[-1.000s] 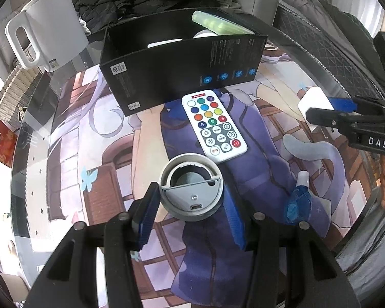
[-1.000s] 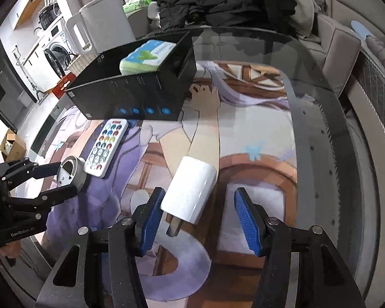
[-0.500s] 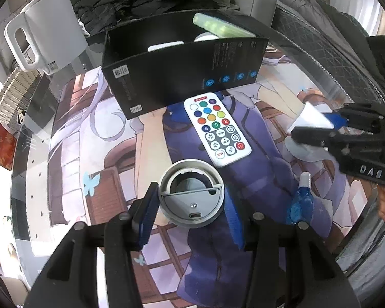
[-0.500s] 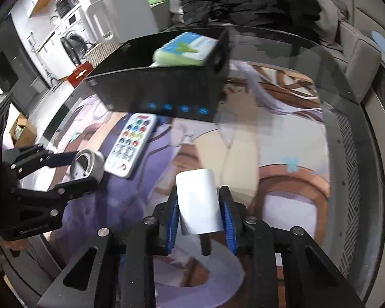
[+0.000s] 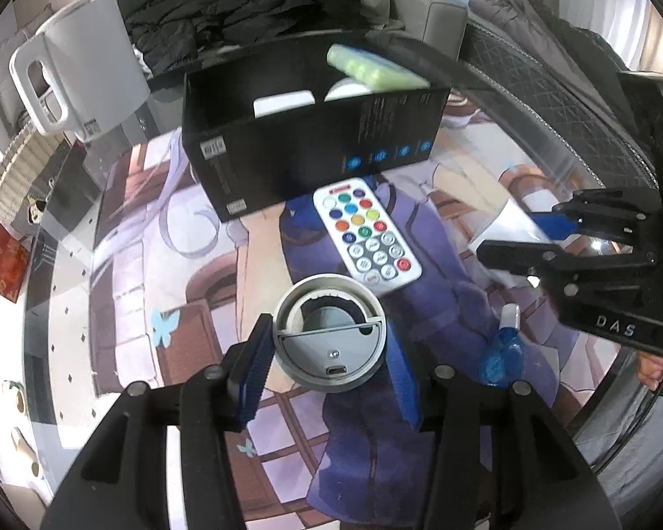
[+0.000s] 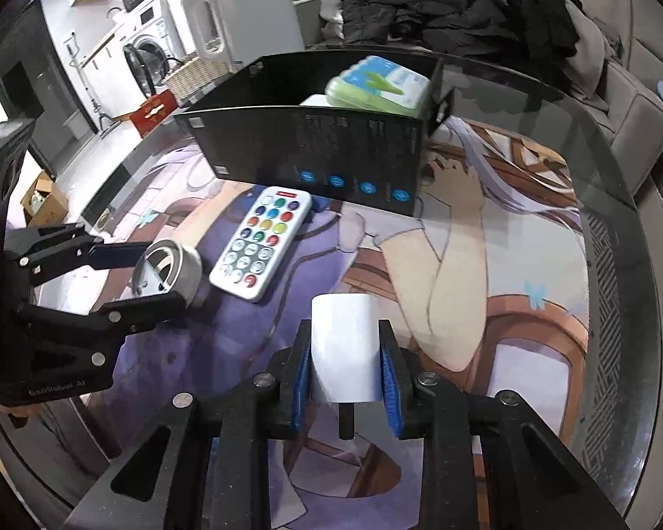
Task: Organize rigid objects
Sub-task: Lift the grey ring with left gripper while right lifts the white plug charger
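A grey round device (image 5: 329, 344) with a small port on its face sits between the blue pads of my left gripper (image 5: 329, 355), which is shut on it just above the printed mat. In the right wrist view the same device (image 6: 172, 265) shows tilted in the left gripper (image 6: 154, 274). My right gripper (image 6: 344, 353) is shut on a white plug adapter (image 6: 344, 335), its pin pointing back at the camera. From the left wrist view the adapter (image 5: 512, 225) shows at the right in the right gripper (image 5: 521, 234). A white remote (image 5: 367, 234) with coloured buttons lies on the mat.
An open black box (image 5: 314, 150) stands behind the remote, holding a green packet (image 5: 375, 68) and white items. A small blue bottle (image 5: 501, 349) lies right of my left gripper. A white kettle (image 5: 79, 57) and dark clothes (image 5: 252, 9) sit beyond the round glass table's rim (image 6: 614, 168).
My right gripper's jaws have shut on the white adapter and carried it a little towards the remote while rolling. The left gripper has stayed on the grey device.
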The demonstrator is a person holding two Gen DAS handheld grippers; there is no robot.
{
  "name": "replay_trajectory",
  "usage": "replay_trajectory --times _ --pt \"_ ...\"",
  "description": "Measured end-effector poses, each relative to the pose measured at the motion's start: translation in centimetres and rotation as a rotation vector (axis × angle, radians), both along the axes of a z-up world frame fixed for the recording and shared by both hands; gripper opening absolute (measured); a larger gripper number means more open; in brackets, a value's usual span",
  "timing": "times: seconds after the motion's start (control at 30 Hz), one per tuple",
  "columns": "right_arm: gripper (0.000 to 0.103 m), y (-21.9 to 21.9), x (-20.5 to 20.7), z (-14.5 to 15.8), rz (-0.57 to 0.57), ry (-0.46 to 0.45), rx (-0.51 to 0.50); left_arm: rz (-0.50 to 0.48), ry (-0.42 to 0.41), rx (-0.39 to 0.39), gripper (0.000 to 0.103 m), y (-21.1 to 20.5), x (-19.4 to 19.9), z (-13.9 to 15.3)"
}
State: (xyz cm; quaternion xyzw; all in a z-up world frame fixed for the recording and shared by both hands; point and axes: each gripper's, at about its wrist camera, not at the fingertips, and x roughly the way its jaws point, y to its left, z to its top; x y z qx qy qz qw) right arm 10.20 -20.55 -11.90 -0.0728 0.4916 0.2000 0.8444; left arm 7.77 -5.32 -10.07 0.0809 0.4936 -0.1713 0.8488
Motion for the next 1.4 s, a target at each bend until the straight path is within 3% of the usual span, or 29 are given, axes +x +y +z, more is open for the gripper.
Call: replay_trajectory --times 0.3,0.73,1.17,1.4 --pt "0.027 0.1 -0.7 1.9 0.012 -0.068 0.026 -0.004 -0.020 -0.028 0.048 0.1 0.0 0.9" --pt "0.030 0.7 -0.2 0.5 0.025 -0.015 0.002 0.015 0.019 -0.018 0.048 0.3 0.3 -0.1" --pt "0.028 1.0 -0.5 0.5 0.039 -0.039 0.004 0.012 0.024 -0.016 0.048 0.1 0.3 -0.3" --pt "0.033 1.3 0.2 0.2 0.025 -0.026 -0.001 0.027 0.039 -0.009 0.048 0.3 0.7 -0.7"
